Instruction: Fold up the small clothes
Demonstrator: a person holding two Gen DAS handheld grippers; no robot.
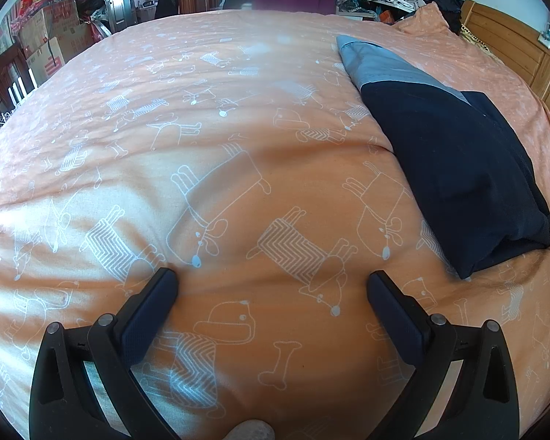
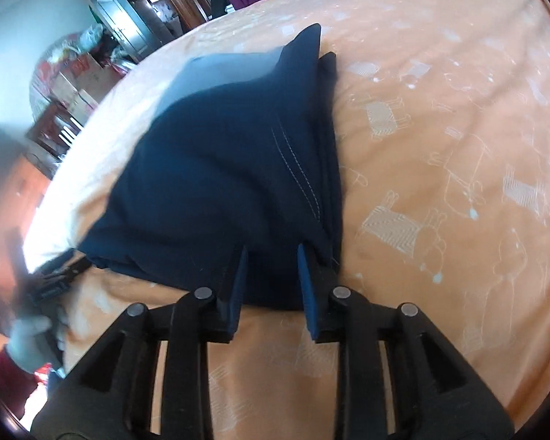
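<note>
Clamped between the right gripper [image 2: 271, 275] fingers: the near edge of a dark navy fabric garment with a grey-blue band [image 2: 216, 168] at its far end, jaws narrowed on a bunch of cloth. Looks already doubled over lengthwise, layered edges stacked along the right side and white stitching showing on top, so at least one fold judged done; a further fold across and a smoothing probably left. Lying long and narrow on the orange bedsheet printed with white cartoon dogs [image 2: 440, 146], near end lifted slightly. Spread wide and empty, the left gripper [image 1: 271, 286], held low over bare sheet, well to the left of the garment. Glimpsed at the right view's lower left, a pale-gloved hand [image 2: 29, 341] on that tool, blurred.
</note>
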